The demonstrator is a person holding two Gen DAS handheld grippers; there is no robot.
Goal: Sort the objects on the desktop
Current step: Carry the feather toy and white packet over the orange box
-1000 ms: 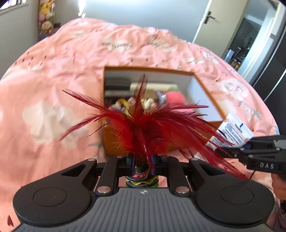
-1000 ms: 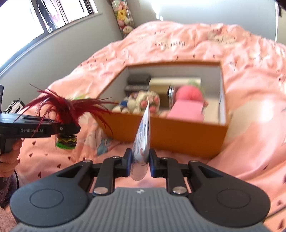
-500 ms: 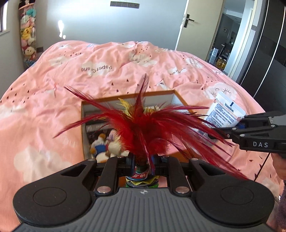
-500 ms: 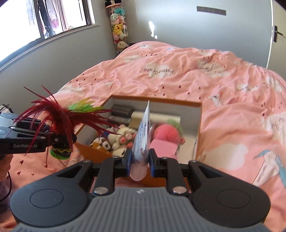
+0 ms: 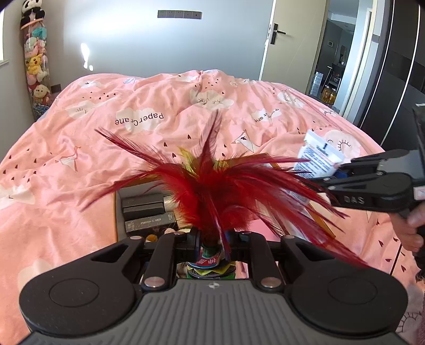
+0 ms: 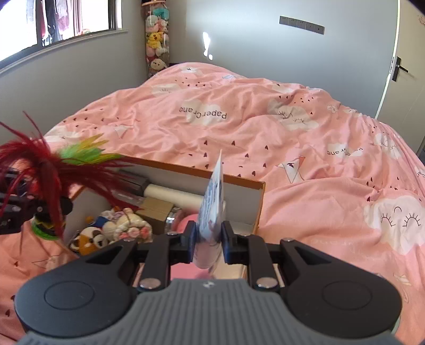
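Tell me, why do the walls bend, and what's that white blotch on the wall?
Left wrist view: fisheye lens bows the door; the blotch is sun glare; red feathers blur up close. Right wrist view: same glare, window overexposed.

Pink duvet (image 6: 305, 148); plush toy column (image 6: 157, 39) in corner; door (image 5: 289, 37); window (image 6: 53, 21).

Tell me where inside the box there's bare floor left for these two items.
In the box, the only bare floor shows along the right wall, beside the pink pompom. The left side is crowded: plush toys in front, dark cases and a roll behind.
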